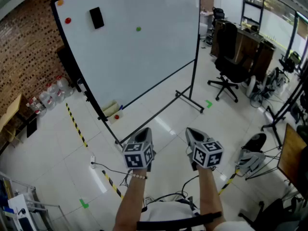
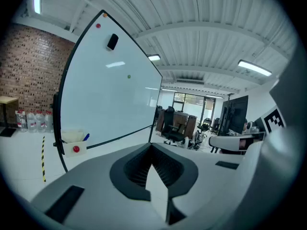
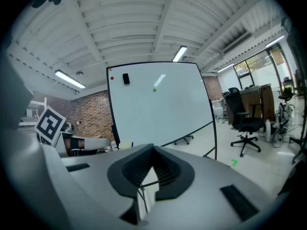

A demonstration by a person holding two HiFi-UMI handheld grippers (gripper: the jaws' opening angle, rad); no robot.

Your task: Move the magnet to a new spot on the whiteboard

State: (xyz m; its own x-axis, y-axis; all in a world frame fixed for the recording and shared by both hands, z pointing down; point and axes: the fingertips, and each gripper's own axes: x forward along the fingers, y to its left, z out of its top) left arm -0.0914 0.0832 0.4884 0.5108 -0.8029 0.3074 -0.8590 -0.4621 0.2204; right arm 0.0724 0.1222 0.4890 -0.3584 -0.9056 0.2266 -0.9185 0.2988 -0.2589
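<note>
The whiteboard stands on a wheeled frame a few steps ahead of me. On it sit a green magnet, a red magnet and an orange magnet near the top left corner. A black eraser is stuck beside the red one. My left gripper and right gripper are held side by side low in the head view, far from the board. Both are shut with nothing between their fingers. The left gripper view shows the green magnet, and so does the right gripper view.
A small box with another red magnet hangs at the board's lower left. Black office chairs and desks stand to the right. Water bottles line the brick wall at left. Cables and striped tape lie on the tiled floor.
</note>
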